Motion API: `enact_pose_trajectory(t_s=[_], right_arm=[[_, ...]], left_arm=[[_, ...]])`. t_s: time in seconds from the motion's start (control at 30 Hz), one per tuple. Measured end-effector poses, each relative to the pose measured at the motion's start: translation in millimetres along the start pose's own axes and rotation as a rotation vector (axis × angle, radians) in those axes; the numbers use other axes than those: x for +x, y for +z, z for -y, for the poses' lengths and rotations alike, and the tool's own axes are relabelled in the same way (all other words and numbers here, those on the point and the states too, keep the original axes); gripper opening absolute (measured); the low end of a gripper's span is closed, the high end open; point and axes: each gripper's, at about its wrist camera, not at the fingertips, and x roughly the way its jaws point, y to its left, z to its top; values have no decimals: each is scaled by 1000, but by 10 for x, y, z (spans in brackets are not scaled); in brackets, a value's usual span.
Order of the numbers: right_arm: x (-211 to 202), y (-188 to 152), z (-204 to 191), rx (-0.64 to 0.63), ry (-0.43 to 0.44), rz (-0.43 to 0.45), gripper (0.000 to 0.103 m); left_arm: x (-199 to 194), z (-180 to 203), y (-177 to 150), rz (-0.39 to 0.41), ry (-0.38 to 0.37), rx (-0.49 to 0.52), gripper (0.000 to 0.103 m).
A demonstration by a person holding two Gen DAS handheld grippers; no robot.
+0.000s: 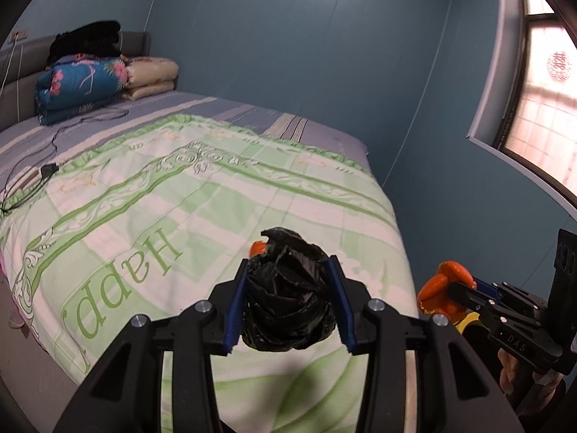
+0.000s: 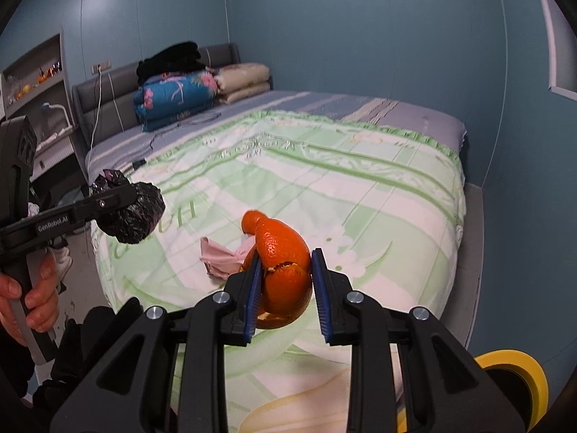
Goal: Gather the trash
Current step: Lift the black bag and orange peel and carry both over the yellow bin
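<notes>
The left gripper (image 1: 290, 299) is clamping a crumpled black plastic bag (image 1: 288, 303), glossy and creased, between its blue ribbed pads at the lower centre of the left wrist view. The right gripper (image 2: 285, 288) is gripping a curled orange peel (image 2: 285, 270), pitted outside and torn at the edges, at the lower centre of the right wrist view. Both items are hanging above the bed (image 2: 450, 133), clear of the quilt.

A green-and-white checked quilt (image 2: 342, 187), soft and printed with scrollwork, is covering the mattress. A crumpled pink cloth scrap (image 2: 220, 258) is lying on the quilt just left of the peel. Folded blue floral bedding (image 1: 79, 86) and beige bedding (image 1: 151, 77) are stacked at the upper left by the grey padded headboard (image 2: 104, 97), with black clothing (image 1: 86, 41) on top. A black cable (image 1: 54, 144) is trailing across the sheet. A yellow tape roll (image 2: 515, 371) is occupying the lower right corner.
</notes>
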Motion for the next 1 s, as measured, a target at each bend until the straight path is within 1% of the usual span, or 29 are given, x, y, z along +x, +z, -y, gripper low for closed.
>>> enact_pose_trajectory(t_s=[0.2,0.37,0.7,1.0], right_arm=[[-385,32,120,8,-24,80,25],[-627,9,295,31,-59,116,25],[-1039,-159,726,100,-151,155,25],[-1298,-355,1087,184,-221,169,25]], left_arm=[[-220,276,12,30,-42,32,39],[-369,541,-1,40,-89,65,39],[-530,1071,-51,49,-167,148,39],[-501,1543,-149,12,-247,214,39]])
